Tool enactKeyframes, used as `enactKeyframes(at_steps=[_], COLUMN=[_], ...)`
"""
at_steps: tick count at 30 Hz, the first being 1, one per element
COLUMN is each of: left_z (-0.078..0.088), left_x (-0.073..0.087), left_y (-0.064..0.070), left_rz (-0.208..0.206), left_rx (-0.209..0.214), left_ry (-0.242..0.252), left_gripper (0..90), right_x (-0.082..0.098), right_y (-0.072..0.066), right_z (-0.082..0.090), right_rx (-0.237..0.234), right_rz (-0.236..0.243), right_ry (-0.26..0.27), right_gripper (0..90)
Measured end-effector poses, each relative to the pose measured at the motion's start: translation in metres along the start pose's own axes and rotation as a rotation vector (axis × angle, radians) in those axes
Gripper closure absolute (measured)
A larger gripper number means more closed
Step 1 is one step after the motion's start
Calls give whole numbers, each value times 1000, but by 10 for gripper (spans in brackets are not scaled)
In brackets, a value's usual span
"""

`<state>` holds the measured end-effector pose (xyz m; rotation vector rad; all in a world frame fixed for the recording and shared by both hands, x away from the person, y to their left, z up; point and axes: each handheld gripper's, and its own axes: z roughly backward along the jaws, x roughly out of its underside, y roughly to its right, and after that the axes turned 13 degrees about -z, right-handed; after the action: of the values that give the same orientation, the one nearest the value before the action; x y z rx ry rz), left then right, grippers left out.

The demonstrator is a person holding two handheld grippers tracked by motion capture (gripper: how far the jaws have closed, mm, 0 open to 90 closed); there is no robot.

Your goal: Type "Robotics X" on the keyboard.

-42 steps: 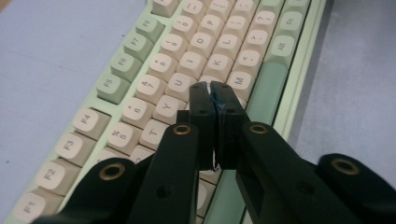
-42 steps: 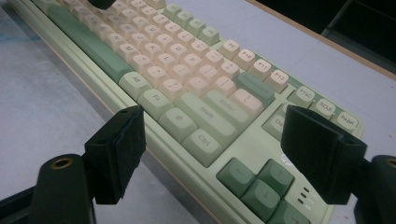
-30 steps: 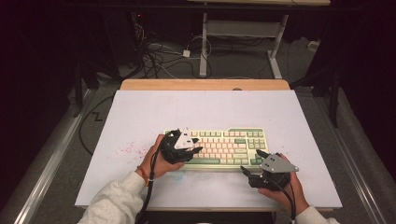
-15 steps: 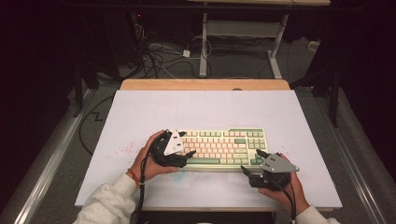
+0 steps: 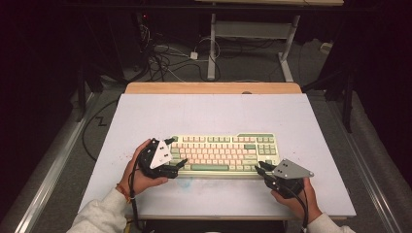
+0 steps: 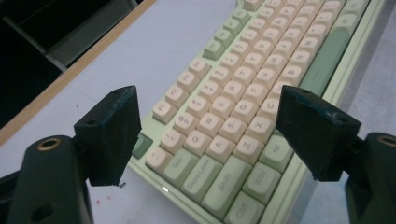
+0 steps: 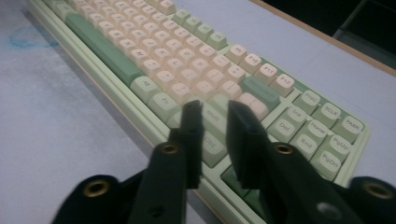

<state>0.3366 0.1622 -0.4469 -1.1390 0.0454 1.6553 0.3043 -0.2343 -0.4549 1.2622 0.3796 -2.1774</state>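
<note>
Keyboard of pale green plastic (image 5: 223,154), with cream and sage-green keycaps and a long dark-green space bar, lies flat on the light lilac worktop (image 5: 209,114), near its front edge and roughly centred between the two hands. Its legends read clearly in the left gripper view, where the left end of the board (image 6: 243,126) fills the middle.

At that left end, the left gripper (image 5: 176,153) has just been opening its jaws; they now stand wide apart, released, with the keyboard's corner lying between them and neither pad pressing on it.

At the front right corner, the right gripper (image 5: 260,170) has just been closing its jaws. In the right gripper view the right gripper (image 7: 215,122) shows its two black pads drawn close together with a narrow gap left, poised just over the green keys at the keyboard's (image 7: 187,70) lower right; nothing is clamped between them, and whether the tips touch the keys cannot be told.
</note>
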Motion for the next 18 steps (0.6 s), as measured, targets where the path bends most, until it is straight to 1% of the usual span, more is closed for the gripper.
enactKeyframes(at_steps=[3, 5, 11, 13, 16, 17, 18], left_z=[3, 6, 13, 14, 15, 15, 15], left_x=[9, 15, 26, 29, 32, 32, 33], left_y=[3, 5, 10, 11, 15, 15, 16], left_rz=[24, 24, 42, 47, 39, 33, 36], left_rx=[10, 18, 18, 20, 23, 24, 28], left_ry=[-13, -26, -47, -52, -73, -82, -83], left_gripper=[209, 209, 209, 209, 209, 209, 209], right_x=[-3, -5, -14, -18, -21, -22, -23], right_y=[0, 1, 2, 3, 4, 4, 4], right_z=[-1, -3, -10, -14, -21, -24, -27], right_rx=[-18, -39, -36, -45, -49, -50, -52], right_rz=[2, 3, 7, 8, 13, 26, 25], right_ry=[-6, -12, -25, -30, -49, -57, -65], right_gripper=[866, 899, 900, 900, 900, 900, 900])
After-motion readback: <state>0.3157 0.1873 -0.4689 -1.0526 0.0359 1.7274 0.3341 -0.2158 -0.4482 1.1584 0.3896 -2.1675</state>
